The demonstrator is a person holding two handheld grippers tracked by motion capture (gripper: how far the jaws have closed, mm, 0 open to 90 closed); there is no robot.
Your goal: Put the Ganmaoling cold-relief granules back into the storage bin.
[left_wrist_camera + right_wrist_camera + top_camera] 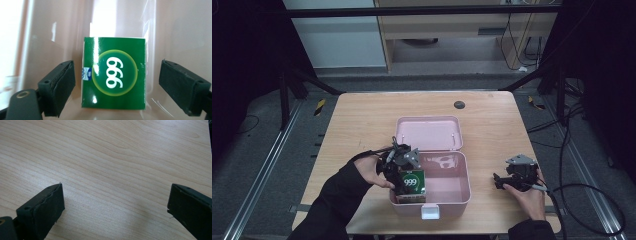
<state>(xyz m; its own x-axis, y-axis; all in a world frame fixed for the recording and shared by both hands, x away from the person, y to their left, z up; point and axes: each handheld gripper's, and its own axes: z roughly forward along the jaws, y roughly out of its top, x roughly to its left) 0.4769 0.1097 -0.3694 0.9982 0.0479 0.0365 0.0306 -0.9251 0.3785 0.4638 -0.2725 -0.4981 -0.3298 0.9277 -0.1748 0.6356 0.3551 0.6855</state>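
Dim room, dark drapes either side, pale cabinet and cables at the back. Light wooden table (362, 120) in the middle, a small dark round disc (459, 104) set in its far edge.

Pink plastic box (464, 192) sits on the near half of the table, lid (428, 133) thrown back flat toward the far side, white latch (431, 212) at the near wall.

Left hand (371, 170), black sleeve, holds the left gripper (116, 86) over the box's left end. Green carton (113, 73) with "999" in a yellow-ringed circle lies in the left part of the box; from the high view it leans up against the left wall. In the left gripper view the carton lies between the two black jaws, a clear gap on each side, neither pad touching it. Jaws spread, released. Glossy pink box floor behind the carton, glare streaks on it.

Right hand (526, 197) rests on the table to the right of the box, well apart from it, holding the right gripper (113, 207). Its jaws are wide apart with bare wood grain between them, nothing gripped. Black cable (592, 200) trails off it toward the right edge of the table and loops on the floor.
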